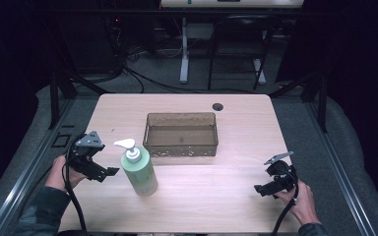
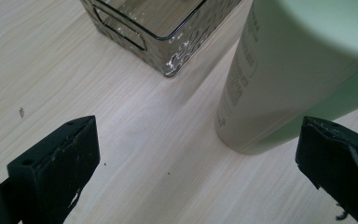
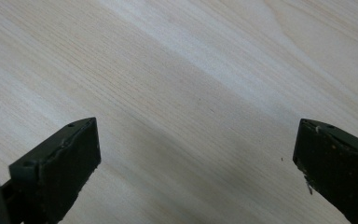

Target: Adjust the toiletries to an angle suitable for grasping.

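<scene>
So the biggest thing here is the light wood table (image 1: 236, 196), and I'll use the clear plastic bin (image 1: 180, 133) sitting near its middle as the reference for everything else. The bin looks empty as far as I can tell.

Next down in size: a pale green pump bottle (image 1: 140, 171), standing upright just in front of the bin's left front corner, on the person's side, close to the bin but not touching it. Its white pump head (image 1: 127, 144) points left, away from the bin.

Left gripper (image 1: 112, 171) is held low to the left of the bottle, well left of the bin, jaws spread wide and holding nothing. In the left gripper view the bottle (image 2: 284, 79) sits toward the right jaw, not centred between them.

Right gripper (image 1: 259, 189) is off to the bin's front right, well apart from it, jaws also wide open over bare table (image 3: 177, 93).

My guess at the risk: the bottle is tall and probably top-heavy. If the left gripper closes in off-centre like that, one jaw could hit first and shove or tip it. A smooth round body could also slip out of a pinch.
</scene>
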The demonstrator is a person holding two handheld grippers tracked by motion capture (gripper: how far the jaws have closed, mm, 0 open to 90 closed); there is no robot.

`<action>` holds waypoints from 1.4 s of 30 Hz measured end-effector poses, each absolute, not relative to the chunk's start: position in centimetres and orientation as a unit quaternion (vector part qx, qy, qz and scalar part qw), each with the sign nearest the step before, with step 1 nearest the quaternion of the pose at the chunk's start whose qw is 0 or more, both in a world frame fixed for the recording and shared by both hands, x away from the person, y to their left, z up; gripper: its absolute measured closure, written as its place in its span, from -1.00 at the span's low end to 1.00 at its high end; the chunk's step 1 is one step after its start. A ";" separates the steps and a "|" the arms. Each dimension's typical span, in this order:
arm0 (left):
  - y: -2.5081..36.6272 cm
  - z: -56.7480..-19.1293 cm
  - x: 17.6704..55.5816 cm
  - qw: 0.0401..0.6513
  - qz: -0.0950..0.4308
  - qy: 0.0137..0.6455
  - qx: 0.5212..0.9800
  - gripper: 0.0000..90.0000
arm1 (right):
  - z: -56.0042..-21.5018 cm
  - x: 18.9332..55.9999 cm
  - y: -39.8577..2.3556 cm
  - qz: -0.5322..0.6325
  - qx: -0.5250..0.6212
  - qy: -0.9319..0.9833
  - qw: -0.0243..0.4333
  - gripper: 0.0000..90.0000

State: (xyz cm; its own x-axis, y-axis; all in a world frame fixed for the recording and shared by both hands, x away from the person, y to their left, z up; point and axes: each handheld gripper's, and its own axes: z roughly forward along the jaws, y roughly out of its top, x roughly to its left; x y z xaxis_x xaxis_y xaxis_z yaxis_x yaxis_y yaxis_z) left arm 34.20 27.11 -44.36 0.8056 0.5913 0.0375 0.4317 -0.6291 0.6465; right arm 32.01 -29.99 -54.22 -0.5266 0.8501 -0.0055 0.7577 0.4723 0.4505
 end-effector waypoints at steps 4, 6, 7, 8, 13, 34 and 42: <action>26.9 -43.4 34.2 0.329 0.118 0.278 0.895 -1.00 | -54.2 32.0 -30.0 0.200 0.472 0.851 0.113 -0.99; 26.7 -43.0 34.2 0.333 0.112 0.273 0.896 -1.00 | -54.2 32.0 -30.0 0.200 0.473 0.851 0.111 -0.99; 26.7 -43.0 34.2 0.333 0.112 0.273 0.896 -1.00 | -54.3 32.0 -30.0 0.199 0.471 0.852 0.111 -0.99; 26.6 -42.8 34.2 0.333 0.112 0.272 0.896 -1.00 | -54.3 32.0 -30.0 0.199 0.471 0.852 0.111 -0.99; 26.4 -41.8 34.3 0.339 0.108 0.261 0.897 -1.00 | -54.3 32.0 -30.0 0.200 0.473 0.851 0.109 -0.99; 24.4 -37.5 34.6 0.364 0.093 0.206 0.904 -1.00 | -54.3 32.1 -30.0 0.198 0.477 0.850 0.103 -0.99; 22.3 -36.7 34.6 0.362 0.083 0.179 0.911 -1.00 | -54.3 32.1 -29.9 0.198 0.476 0.851 0.103 -0.98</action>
